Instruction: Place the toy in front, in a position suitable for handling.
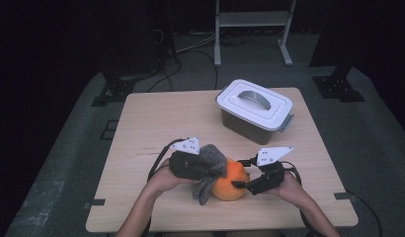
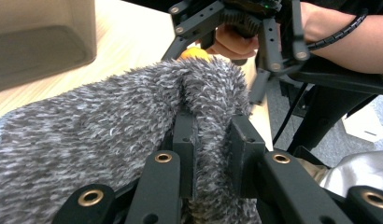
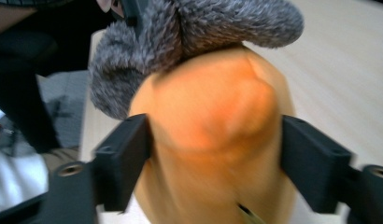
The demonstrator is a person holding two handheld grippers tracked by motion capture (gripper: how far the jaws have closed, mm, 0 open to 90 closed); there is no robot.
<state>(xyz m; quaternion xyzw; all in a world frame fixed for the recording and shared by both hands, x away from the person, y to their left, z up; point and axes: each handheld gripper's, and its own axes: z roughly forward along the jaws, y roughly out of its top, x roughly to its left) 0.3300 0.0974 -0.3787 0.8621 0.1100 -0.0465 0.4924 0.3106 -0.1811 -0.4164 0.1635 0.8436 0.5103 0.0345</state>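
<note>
Pinching grey fuzzy cloth (image 2: pixel 110 126), left gripper (image 2: pixel 213 154); no readable writing.

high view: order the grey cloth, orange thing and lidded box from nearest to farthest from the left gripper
1. Grey cloth: pinched in the left gripper, at its tip.
2. Orange thing: just beyond the cloth, toward the right gripper, whose jaws flank it.
3. Lidded box: far side of the table, to the right.
</note>
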